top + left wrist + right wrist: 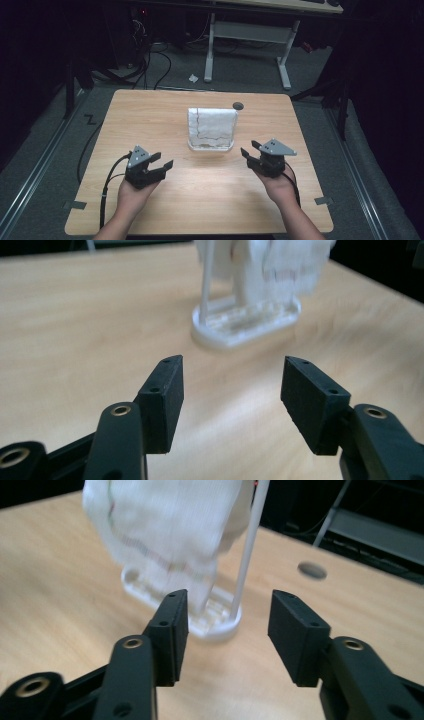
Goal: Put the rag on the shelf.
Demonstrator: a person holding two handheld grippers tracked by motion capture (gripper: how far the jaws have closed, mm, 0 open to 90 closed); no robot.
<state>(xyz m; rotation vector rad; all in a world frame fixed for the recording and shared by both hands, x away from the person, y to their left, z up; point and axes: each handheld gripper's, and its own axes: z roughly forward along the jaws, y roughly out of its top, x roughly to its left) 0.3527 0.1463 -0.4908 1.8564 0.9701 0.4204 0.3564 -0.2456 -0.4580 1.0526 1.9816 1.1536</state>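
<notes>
My left tongs point(161, 164) and right tongs point(250, 148) both stand open, empty. The white cloth point(212, 124) on its rack point(210, 146) sits between and just beyond them on the table point(150, 115).

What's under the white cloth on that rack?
The white cloth hangs over a white rack; below it the oval base rests on the table. The upper frame is covered.

Both forearms are bare, with no sleeves in sight. The left gripper point(162, 162) and right gripper point(250, 148) are black, each topped by a grey three-cornered plate and trailing a black cable. Their jaws carry flat rectangular black pads point(162, 395) with small screw holes, on arms with brass-ringed holes.
</notes>
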